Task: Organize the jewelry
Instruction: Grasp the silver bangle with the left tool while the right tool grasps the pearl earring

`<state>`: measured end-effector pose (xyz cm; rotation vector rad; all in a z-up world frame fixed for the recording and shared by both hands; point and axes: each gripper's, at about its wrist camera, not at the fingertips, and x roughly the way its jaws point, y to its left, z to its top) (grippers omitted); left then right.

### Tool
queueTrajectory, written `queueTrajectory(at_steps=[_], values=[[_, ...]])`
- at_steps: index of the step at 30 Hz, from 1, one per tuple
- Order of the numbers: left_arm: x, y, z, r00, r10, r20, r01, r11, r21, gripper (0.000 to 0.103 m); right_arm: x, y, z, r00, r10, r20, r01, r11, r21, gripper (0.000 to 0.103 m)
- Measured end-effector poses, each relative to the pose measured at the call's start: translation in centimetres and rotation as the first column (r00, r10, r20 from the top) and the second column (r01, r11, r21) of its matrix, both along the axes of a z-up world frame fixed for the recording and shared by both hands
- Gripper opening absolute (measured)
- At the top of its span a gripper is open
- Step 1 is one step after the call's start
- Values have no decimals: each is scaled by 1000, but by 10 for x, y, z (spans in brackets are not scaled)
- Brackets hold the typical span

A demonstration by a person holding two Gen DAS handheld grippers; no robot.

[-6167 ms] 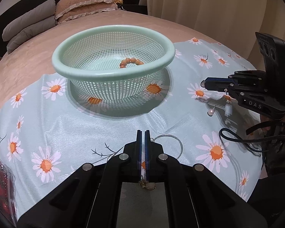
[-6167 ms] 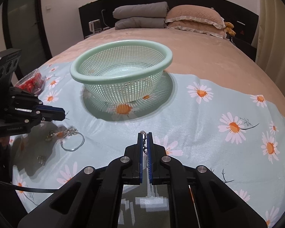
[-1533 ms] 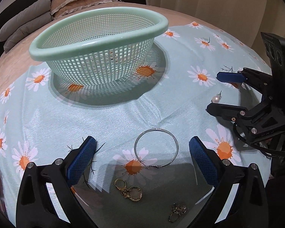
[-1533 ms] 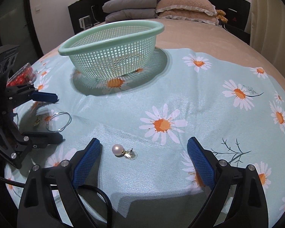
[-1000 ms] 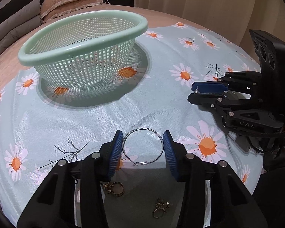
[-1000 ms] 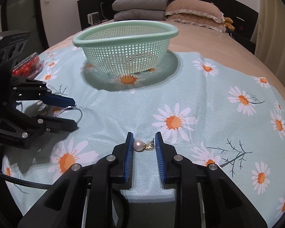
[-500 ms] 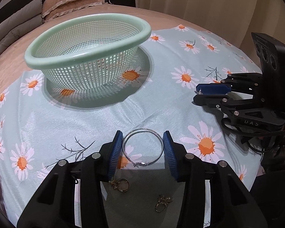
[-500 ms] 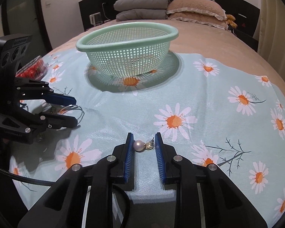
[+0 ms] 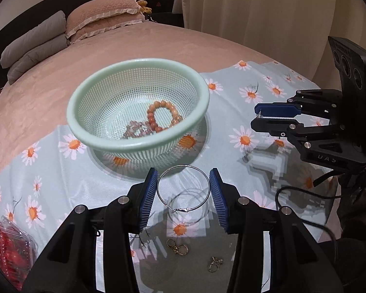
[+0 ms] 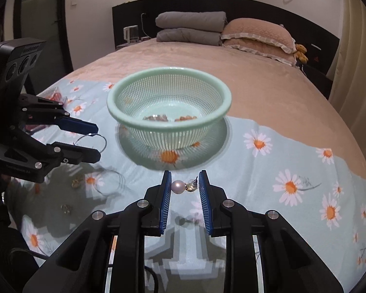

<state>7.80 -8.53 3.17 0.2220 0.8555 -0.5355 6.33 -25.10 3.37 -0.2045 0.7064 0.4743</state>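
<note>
The bed [image 10: 268, 92] spreads wide and bare toward 12 o'clock, and the daisy-print cloth [image 9: 48, 171] over its near part leaves open room on every side of the mint basket [image 9: 90, 131], which sits at 12 o'clock from both grippers with a bead bracelet [image 9: 158, 114] already inside. The step in hand looks like the carry: both pieces are lifted clear of the cloth. The left gripper [image 9: 184, 193] is clamped across the silver hoop earring [image 9: 183, 188], its pads pressing the ring's sides; the right gripper [image 10: 185, 186] is clamped on the pearl earring [image 10: 183, 186]. Next, each load must clear the basket's raised rim before release, or it may catch there. Small gold trinkets [image 9: 178, 249] remain on the cloth at 6 o'clock of the hoop.
</note>
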Motion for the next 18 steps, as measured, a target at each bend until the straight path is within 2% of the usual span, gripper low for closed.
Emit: queueTrajectory(at_steps=[6,11,18], values=[[9,11,27,998,47,47,-48,999,8,45,17,8,29,1000,19,16,-20,998,58,22],[23,14,44,997,59,57,-58,998,-12,45,30,20,45,999,20,30,-20,999,25,22],[45,15,42,997,72,40,-71,997,-19,45,46,32,48,1000,18,21,-18,1000,-12,22]])
